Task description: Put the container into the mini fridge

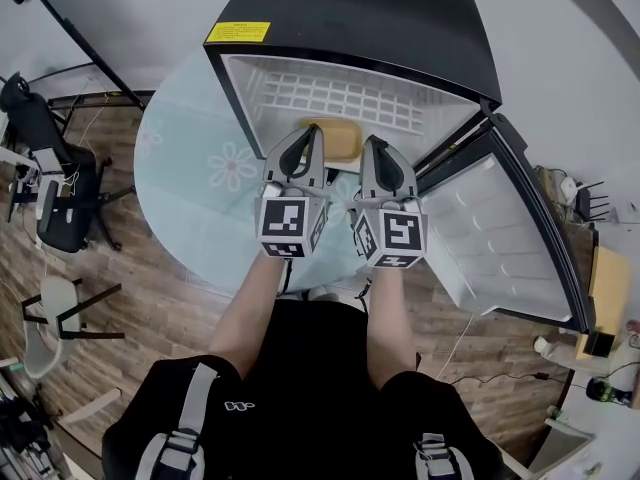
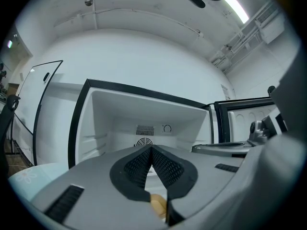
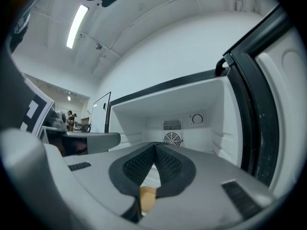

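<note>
The black mini fridge (image 1: pixel 350 18) stands open, its white inside bare, and its door (image 1: pixel 510 238) is swung out to the right. A tan container (image 1: pixel 338 140) sits at the fridge's front opening, just past both sets of tips. My left gripper (image 1: pixel 314 133) and right gripper (image 1: pixel 368 144) are side by side before it, both shut. In the left gripper view the pads meet at the left gripper's tips (image 2: pixel 151 147), and the container (image 2: pixel 159 204) shows only as a tan patch below them. The right gripper (image 3: pixel 155 145) looks the same over the container (image 3: pixel 147 195), facing the fridge's back wall (image 3: pixel 182 128).
The fridge stands on a round pale glass table (image 1: pixel 190 168) with flower prints. A black chair (image 1: pixel 50 168) and a white stool (image 1: pixel 45 328) stand on the wooden floor to the left. A cluttered desk edge (image 1: pixel 600 298) lies at the right, behind the open door.
</note>
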The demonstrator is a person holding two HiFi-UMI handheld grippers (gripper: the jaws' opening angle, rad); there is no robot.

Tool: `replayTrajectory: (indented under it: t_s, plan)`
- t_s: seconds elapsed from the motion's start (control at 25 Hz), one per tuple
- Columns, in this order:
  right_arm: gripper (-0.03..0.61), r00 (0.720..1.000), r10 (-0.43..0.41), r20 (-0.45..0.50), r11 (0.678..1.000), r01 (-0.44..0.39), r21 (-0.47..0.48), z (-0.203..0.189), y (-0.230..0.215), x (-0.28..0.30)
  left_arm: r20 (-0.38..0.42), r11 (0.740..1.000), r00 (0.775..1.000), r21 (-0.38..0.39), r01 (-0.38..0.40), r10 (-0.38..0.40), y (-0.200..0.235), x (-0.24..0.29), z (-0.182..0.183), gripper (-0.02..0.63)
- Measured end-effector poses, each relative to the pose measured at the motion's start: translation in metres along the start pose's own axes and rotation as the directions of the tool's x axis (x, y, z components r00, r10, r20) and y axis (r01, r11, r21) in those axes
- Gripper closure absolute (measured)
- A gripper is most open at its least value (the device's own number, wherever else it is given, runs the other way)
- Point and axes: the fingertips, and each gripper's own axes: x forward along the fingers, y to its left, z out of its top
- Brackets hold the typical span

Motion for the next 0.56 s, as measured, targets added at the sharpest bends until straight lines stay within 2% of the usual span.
replayTrajectory:
  t_s: [0.56]
  plan:
    - [0.575, 1.000, 0.003, 0.001, 1.000, -0.003, 0.000, 0.0002, -0.0006, 0.0025, 0.000, 1.000, 1.000, 0.004, -0.009, 0.009, 0.0034, 0.0005, 0.0003, 0.617]
